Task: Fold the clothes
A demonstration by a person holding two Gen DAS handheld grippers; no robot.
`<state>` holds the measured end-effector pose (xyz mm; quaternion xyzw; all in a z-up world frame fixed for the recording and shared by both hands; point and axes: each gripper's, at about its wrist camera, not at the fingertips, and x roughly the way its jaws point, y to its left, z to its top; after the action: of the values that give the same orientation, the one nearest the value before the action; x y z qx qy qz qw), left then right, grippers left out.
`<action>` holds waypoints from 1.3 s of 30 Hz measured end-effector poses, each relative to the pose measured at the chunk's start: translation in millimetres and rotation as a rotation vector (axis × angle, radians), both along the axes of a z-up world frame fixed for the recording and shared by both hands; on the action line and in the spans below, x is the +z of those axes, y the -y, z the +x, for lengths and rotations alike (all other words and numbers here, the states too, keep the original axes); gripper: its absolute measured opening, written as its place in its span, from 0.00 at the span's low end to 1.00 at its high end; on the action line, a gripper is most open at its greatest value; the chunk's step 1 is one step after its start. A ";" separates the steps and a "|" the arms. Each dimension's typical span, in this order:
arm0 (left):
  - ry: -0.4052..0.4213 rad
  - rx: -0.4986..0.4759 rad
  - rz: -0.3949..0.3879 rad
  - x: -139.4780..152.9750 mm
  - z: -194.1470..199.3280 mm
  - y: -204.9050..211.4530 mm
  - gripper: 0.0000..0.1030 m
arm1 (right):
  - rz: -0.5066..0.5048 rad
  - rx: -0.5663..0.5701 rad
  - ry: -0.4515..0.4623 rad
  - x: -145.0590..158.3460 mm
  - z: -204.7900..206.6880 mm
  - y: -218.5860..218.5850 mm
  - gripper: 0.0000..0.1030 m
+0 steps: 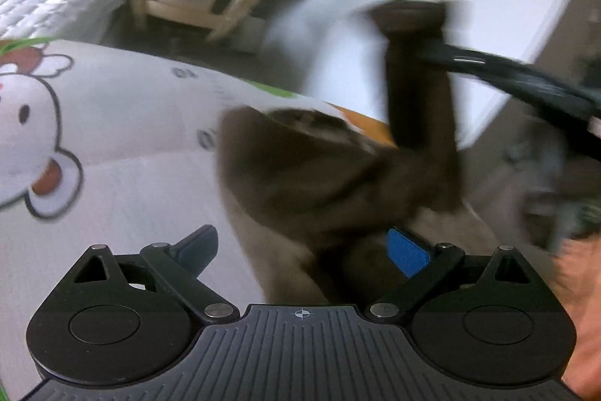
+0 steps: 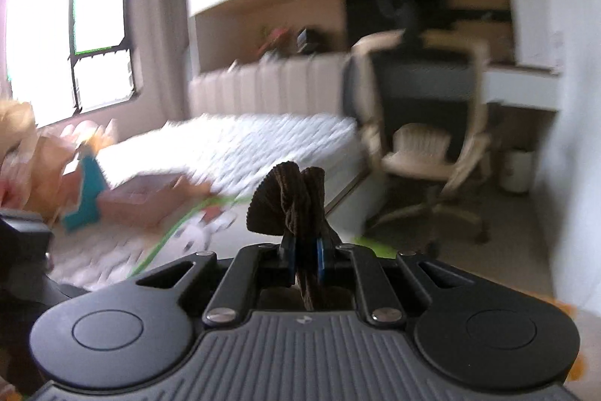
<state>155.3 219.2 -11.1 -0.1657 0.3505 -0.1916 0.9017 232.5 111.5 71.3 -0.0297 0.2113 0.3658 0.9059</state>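
Dark brown ribbed garment (image 2: pixel 296 205), bunched, blurred

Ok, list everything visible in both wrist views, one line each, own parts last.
dark brown ribbed corduroy garment: one, brown, bunched between the right gripper's fingers; in the left view it hangs blurred over the sheet.
white cartoon-print sheet: one, white with green edging, under the garment.
white quilted mattress: one, white, behind the sheet.
beige-framed office chair: one, beige and grey, beside the mattress.
window: one, bright, far left wall.
small white bin: one, white, on the floor under the desk.
black cable: one, black, upper right of left view.
left gripper: black, blue pads, jaws apart.
right gripper: black, clamped on the garment.
hand: one, at the left gripper's right edge.
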 end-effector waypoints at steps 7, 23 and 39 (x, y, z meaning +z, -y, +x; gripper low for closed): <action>-0.020 -0.158 0.000 -12.6 -18.9 37.9 0.98 | -0.060 0.139 -0.173 -44.6 3.4 -43.5 0.44; -0.056 0.050 0.069 18.5 46.7 51.0 0.98 | -0.289 -0.332 -0.092 -85.5 5.5 139.3 0.69; 0.006 0.113 0.355 -8.6 74.5 84.4 0.21 | -0.259 -0.287 -0.053 -82.0 9.7 132.7 0.69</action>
<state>229.8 134.8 -19.7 -0.0228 0.3664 -0.0765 0.9270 242.2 -21.2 -10.7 -0.1058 0.2825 0.2035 0.9314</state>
